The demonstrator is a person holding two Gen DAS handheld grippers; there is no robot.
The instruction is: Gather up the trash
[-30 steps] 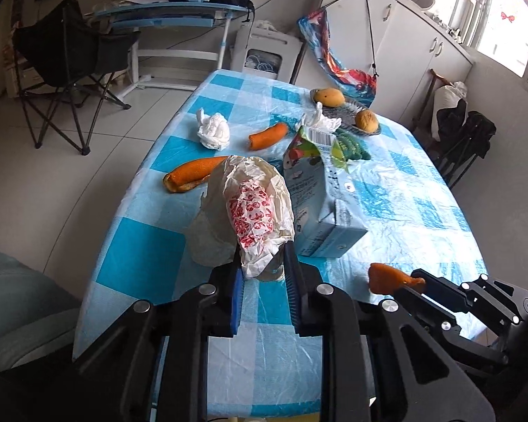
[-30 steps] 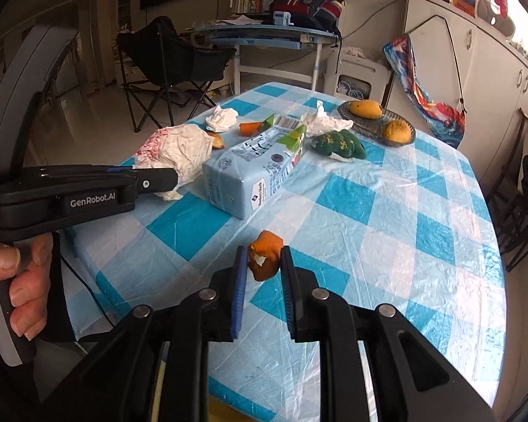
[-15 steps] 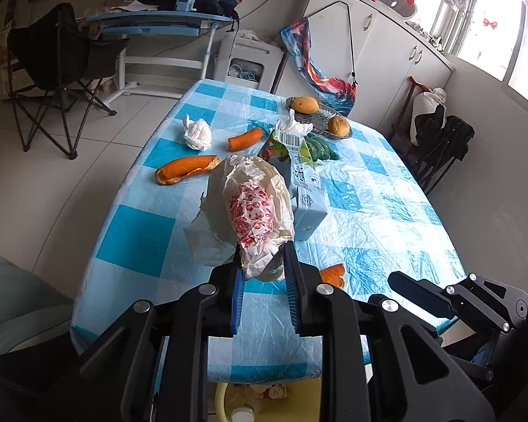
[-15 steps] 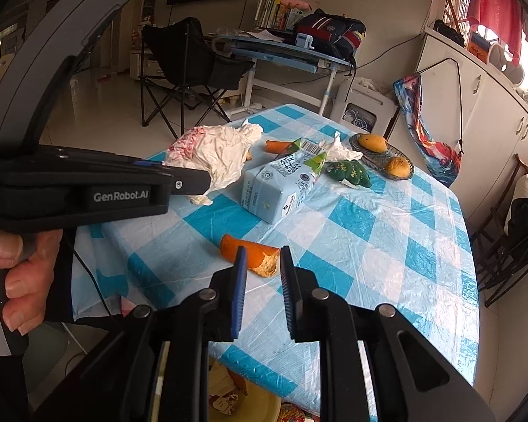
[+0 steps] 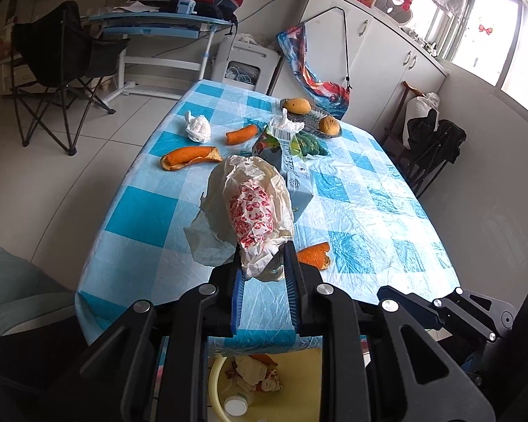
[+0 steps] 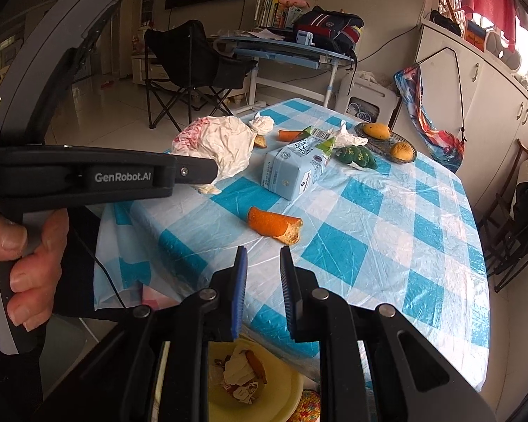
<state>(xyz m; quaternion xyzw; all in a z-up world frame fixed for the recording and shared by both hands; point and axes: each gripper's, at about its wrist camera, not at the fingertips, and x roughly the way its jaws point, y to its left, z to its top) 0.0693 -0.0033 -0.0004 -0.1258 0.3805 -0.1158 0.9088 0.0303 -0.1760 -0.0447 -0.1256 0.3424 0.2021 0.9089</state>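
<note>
Left gripper point(image 5: 262, 270) clamps the crumpled wrapper point(image 5: 255, 207) above the desk point(image 6: 387, 218) edge. Right gripper point(image 6: 262, 263), jaws just opened and empty, left the orange peel point(image 6: 276, 225) at its twelve o'clock. The loosely pinched wrapper could slip, missing the yellow bin point(image 6: 281, 383).

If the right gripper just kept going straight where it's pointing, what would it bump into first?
Probably the orange peel on the table, lying just past the fingertips of the right gripper. The jaws have just been opening and nothing is between them. Depth is hard to judge, so it might meet the tablecloth first.
</note>
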